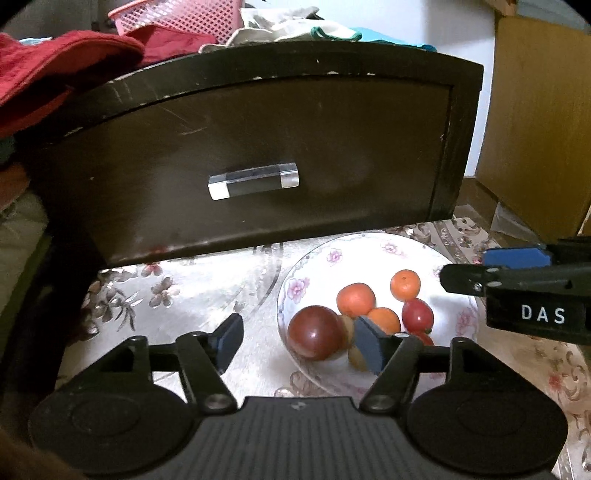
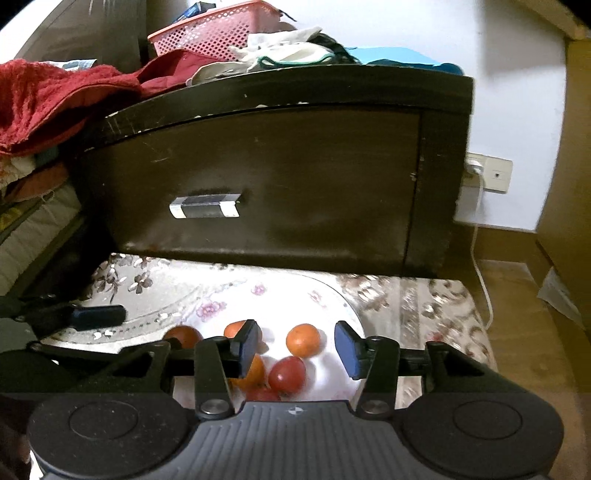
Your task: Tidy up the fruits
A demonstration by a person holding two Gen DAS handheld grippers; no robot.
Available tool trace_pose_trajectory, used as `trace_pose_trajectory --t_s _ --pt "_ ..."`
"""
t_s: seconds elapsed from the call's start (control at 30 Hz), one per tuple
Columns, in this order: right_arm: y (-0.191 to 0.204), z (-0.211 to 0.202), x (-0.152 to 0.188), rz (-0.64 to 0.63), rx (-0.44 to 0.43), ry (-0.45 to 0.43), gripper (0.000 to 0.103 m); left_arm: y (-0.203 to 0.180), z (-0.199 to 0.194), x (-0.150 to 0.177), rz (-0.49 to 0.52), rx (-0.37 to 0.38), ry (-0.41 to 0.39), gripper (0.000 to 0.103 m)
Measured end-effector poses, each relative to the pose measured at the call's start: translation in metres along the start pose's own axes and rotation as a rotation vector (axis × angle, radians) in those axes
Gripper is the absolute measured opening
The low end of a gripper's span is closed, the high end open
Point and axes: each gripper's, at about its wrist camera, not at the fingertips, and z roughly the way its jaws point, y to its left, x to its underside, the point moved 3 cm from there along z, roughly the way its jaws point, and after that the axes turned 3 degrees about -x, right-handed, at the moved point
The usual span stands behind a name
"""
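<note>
A white floral plate [image 1: 321,258] [image 2: 288,291] sits on the patterned tablecloth and holds several fruits: a large dark red apple [image 1: 314,332], small oranges [image 1: 355,297] [image 2: 303,339], and small red tomatoes [image 1: 417,314] [image 2: 287,373]. My left gripper [image 1: 299,341] is open and empty, low over the plate's left edge, its right finger beside the apple. My right gripper [image 2: 297,349] is open and empty above the plate, with an orange and a tomato showing between its fingers. The right gripper [image 1: 517,280] also shows in the left wrist view.
A dark wooden drawer unit [image 1: 258,166] [image 2: 277,184] with a clear handle [image 1: 253,180] stands just behind the plate. Red towels [image 1: 44,70], clothes and a pink basket [image 2: 218,33] lie on top. A cardboard box [image 1: 535,129] stands right. A wall socket and cable [image 2: 480,258] are at right.
</note>
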Motion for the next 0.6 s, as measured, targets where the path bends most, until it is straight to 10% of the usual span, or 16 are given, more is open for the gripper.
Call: trace_pose_trajectory --t_s 0.6 --pt "0.007 -0.025 0.025 0.01 0.046 0.017 0.055 0.0 -0.019 0.023 -0.043 -0.115 0.004 0.103"
